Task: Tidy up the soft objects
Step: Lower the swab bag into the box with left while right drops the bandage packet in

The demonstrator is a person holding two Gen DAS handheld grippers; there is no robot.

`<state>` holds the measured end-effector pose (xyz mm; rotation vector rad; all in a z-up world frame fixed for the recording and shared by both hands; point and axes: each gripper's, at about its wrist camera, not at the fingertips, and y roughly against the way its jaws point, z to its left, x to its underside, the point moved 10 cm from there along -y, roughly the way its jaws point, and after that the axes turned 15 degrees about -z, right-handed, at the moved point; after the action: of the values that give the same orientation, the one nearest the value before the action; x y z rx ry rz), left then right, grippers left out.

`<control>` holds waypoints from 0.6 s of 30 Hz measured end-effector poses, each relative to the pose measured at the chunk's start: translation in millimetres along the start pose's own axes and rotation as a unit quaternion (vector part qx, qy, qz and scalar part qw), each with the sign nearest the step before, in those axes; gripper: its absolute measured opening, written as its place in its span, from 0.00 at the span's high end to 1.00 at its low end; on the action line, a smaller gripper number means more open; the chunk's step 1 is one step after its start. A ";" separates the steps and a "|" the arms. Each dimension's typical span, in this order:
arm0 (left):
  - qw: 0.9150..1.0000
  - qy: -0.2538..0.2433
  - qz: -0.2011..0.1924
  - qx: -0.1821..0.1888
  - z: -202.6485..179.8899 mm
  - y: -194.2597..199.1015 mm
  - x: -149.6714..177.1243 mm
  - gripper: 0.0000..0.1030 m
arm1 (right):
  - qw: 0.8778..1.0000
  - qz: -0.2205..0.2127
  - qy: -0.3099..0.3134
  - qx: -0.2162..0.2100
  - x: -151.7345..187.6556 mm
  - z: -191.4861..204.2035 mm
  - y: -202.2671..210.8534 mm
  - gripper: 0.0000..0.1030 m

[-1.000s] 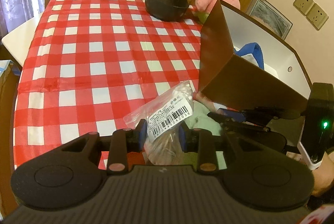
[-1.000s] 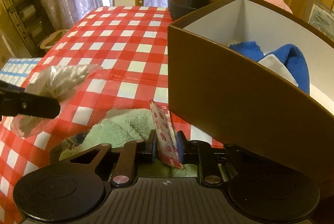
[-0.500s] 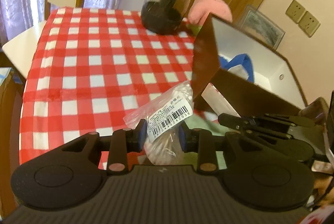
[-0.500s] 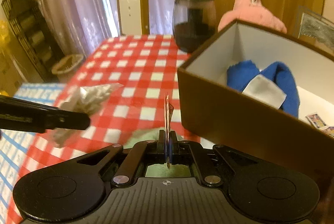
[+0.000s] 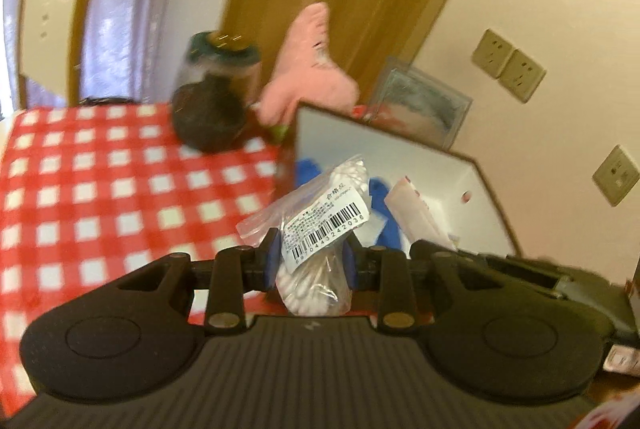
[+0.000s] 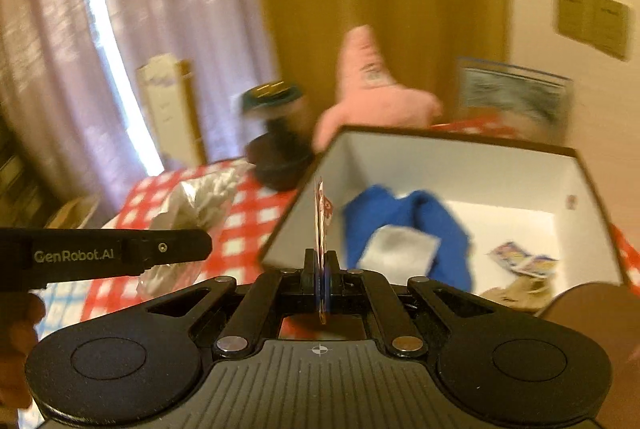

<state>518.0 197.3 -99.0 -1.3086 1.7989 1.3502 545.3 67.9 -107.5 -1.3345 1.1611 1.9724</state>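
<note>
Clear barcoded bag of white cotton (image 5: 320, 229) held aloft, thin red-patterned sachet (image 6: 320, 217) upright, edge-on

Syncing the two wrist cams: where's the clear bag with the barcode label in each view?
Left wrist: clear bag sits centre, clamped in the left gripper, in front of the brown box.
Right wrist: same bag at left, above the left gripper's finger, over the checked tablecloth.
Shared landmark: pink plush behind the box.
</note>
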 end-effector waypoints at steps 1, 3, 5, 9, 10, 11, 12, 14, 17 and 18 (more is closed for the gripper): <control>1.000 0.001 -0.001 0.007 -5.4 -6.4 -4.7 0.72 | 1.000 -0.005 -0.009 0.016 -5.6 -5.9 -2.2 0.98; 1.000 0.001 0.001 0.022 -17.3 -22.7 -13.6 0.72 | 0.999 -0.013 -0.025 0.041 -15.8 -17.9 -5.9 0.98; 0.999 -0.005 0.005 0.033 -28.4 -40.0 -20.2 0.72 | 0.996 -0.020 -0.041 0.070 -23.4 -30.4 -11.5 0.98; 0.999 -0.004 0.015 0.048 -43.5 -67.7 -25.2 0.72 | 0.990 -0.027 -0.070 0.117 -33.6 -50.6 -27.4 0.98; 0.998 -0.001 0.019 0.053 -46.9 -75.7 -25.8 0.72 | 0.989 -0.027 -0.076 0.125 -35.0 -54.7 -30.7 0.98; 0.998 0.001 0.021 0.056 -48.3 -80.8 -25.7 0.72 | 0.988 -0.028 -0.080 0.133 -35.5 -57.1 -32.9 0.98; 0.998 0.004 0.024 0.059 -49.0 -86.1 -25.3 0.72 | 0.986 -0.028 -0.083 0.140 -35.0 -59.2 -35.5 0.98; 0.997 0.015 0.031 0.066 -50.5 -99.8 -24.7 0.72 | 0.984 -0.028 -0.087 0.153 -35.5 -63.3 -41.3 0.98; 0.994 0.049 0.058 0.076 -44.5 -120.7 -18.7 0.68 | 0.981 -0.029 -0.092 0.165 -34.7 -68.3 -47.6 0.98; 0.993 0.059 0.070 0.074 -41.7 -126.9 -15.1 0.67 | 0.981 -0.029 -0.092 0.168 -34.3 -69.6 -48.3 0.98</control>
<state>645.1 160.6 -123.2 -1.2257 2.0620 1.2052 630.9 35.9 -105.6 -0.9802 1.2798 1.7225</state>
